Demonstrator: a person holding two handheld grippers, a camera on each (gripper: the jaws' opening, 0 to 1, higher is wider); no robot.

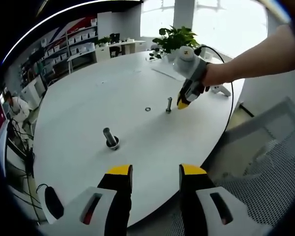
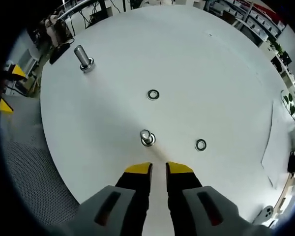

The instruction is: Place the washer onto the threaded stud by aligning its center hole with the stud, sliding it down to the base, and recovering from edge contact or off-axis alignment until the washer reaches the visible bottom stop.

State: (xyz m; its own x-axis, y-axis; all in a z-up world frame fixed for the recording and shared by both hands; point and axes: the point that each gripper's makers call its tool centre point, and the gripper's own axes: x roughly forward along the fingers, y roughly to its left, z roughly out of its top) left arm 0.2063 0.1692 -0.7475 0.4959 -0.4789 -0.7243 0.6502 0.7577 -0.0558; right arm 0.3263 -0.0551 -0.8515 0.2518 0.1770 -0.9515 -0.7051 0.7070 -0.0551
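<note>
A small threaded stud (image 1: 168,104) (image 2: 147,137) stands upright on the round white table (image 1: 88,98) (image 2: 211,64). One washer (image 1: 148,108) (image 2: 153,94) lies flat to one side of it. A second washer (image 2: 200,144) lies on the other side. A larger stud (image 1: 110,137) (image 2: 83,58) stands nearer the table edge. My right gripper (image 2: 159,169) (image 1: 183,103) hovers just short of the small stud, its jaws drawn together with nothing seen between them. My left gripper (image 1: 156,171) (image 2: 9,88) stands open over the table edge, empty.
A potted plant (image 1: 174,38), a paper sheet (image 1: 162,73) and a black cable (image 1: 226,64) sit at the far side. A mesh chair (image 1: 265,162) stands by the table. A dark oval object (image 1: 53,201) lies near the left gripper. Shelves and a seated person are in the background.
</note>
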